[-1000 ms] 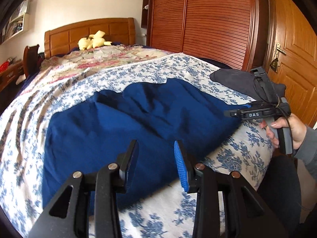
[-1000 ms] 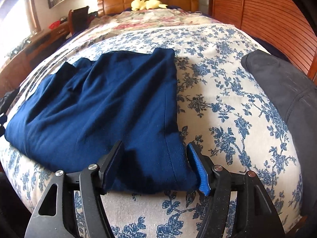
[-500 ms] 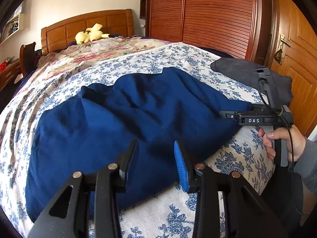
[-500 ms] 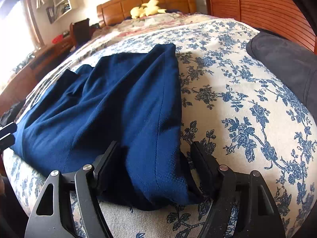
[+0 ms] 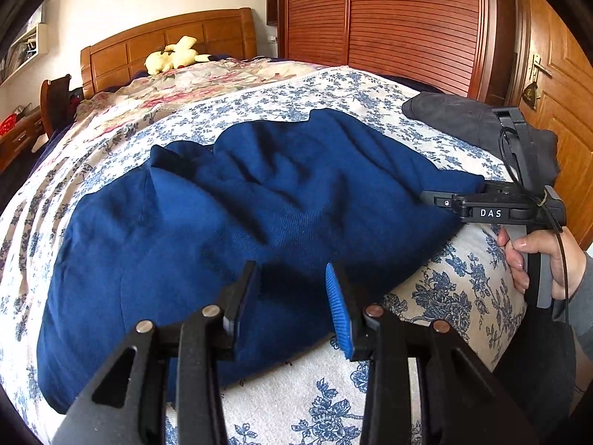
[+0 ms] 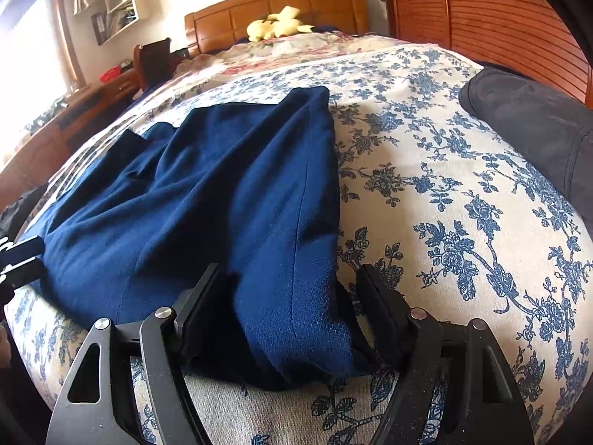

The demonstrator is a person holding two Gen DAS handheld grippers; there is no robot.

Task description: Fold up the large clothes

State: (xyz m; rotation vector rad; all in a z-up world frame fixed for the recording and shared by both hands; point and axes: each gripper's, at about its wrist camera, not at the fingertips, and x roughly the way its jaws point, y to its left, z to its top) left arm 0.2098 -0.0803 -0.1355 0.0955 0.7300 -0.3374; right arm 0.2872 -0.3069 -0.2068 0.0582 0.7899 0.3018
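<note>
A dark blue garment (image 5: 259,204) (image 6: 222,185) lies spread and rumpled on the flowered bedspread (image 5: 463,289) (image 6: 444,204). My left gripper (image 5: 291,270) hovers open just over the garment's near hem, nothing pinched between its pads. My right gripper (image 6: 289,270) stands wide open around the garment's near right corner; the cloth lies loose between the fingers, which do not press on it. In the left wrist view the right gripper (image 5: 430,197) shows from the side at that corner, held by a hand (image 5: 537,259). The left gripper (image 6: 22,252) peeks in at the right wrist view's left edge.
A dark grey garment (image 5: 452,115) (image 6: 537,118) lies at the bed's right edge. A yellow plush toy (image 5: 174,57) (image 6: 278,24) sits by the wooden headboard (image 5: 166,44). A slatted wardrobe (image 5: 407,18) and a door (image 5: 556,92) stand to the right, a desk (image 6: 74,111) to the left.
The left gripper has come down and in over the garment's near hem. The right gripper's jaws have spread a little wider and sunk lower around the corner.
</note>
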